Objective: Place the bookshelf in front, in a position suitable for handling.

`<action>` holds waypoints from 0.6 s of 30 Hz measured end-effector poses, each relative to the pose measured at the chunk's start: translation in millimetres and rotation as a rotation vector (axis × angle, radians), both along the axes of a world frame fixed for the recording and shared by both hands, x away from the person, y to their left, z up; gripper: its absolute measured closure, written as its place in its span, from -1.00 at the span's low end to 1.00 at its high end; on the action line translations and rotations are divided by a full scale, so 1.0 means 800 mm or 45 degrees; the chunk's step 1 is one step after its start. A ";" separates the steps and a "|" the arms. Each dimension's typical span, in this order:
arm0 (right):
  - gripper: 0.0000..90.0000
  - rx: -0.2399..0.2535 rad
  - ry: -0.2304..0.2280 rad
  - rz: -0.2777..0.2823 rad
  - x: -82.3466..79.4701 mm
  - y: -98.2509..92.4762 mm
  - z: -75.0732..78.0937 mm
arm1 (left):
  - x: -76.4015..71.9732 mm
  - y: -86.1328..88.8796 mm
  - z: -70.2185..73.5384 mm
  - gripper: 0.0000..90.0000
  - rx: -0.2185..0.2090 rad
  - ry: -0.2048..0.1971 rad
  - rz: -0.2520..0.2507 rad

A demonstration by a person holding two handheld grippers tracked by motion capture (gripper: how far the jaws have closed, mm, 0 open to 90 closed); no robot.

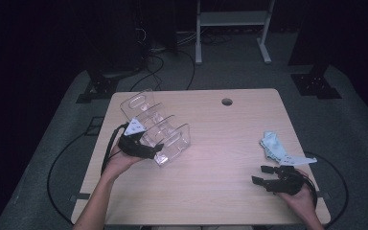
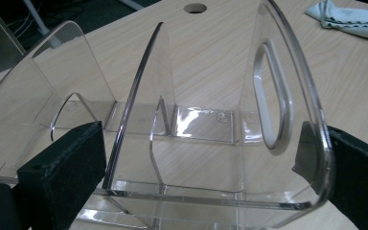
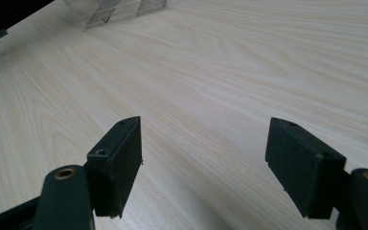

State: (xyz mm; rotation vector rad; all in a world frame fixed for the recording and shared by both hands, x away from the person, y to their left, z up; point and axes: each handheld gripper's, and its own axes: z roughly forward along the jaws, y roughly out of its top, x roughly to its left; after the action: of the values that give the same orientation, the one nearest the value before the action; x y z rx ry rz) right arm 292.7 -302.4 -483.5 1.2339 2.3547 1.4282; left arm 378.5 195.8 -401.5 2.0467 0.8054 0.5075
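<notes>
A clear acrylic rack (image 1: 155, 122) with several upright dividers sits tilted at the table's left. My left gripper (image 1: 155, 152) grips its near end. In the left gripper view the jaws of the left gripper (image 2: 211, 172) stand on either side of the rack (image 2: 196, 120): one beside a divider, the other outside the end panel with the handle slot. My right gripper (image 1: 259, 174) hovers open over bare wood at the front right, and in the right gripper view nothing lies between the fingers of the right gripper (image 3: 206, 163).
A crumpled light-blue cloth (image 1: 275, 146) lies near the table's right edge, just beyond my right gripper; it also appears in the left gripper view as the cloth (image 2: 350, 21). A round cable hole (image 1: 227, 101) sits at the back of the wooden table (image 1: 220, 191). The rack's corner (image 3: 120, 9) shows far off.
</notes>
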 end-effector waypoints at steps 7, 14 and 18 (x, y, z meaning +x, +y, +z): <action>-0.37 0.015 0.004 -0.010 0.000 -0.004 0.001 | -0.001 -0.003 -0.003 -0.83 -0.032 -0.009 0.003; -0.37 0.026 0.005 -0.020 0.004 -0.008 0.001 | -0.007 -0.022 -0.004 -0.82 -0.041 -0.018 0.035; -0.37 0.027 0.006 -0.021 0.004 -0.008 0.001 | -0.013 -0.037 -0.004 -0.82 -0.039 -0.022 0.049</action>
State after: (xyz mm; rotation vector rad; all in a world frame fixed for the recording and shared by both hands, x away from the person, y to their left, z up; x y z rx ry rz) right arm 295.9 -308.6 -482.6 1.2603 2.3326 1.4502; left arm 368.4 166.2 -404.7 1.9993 0.8387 0.5298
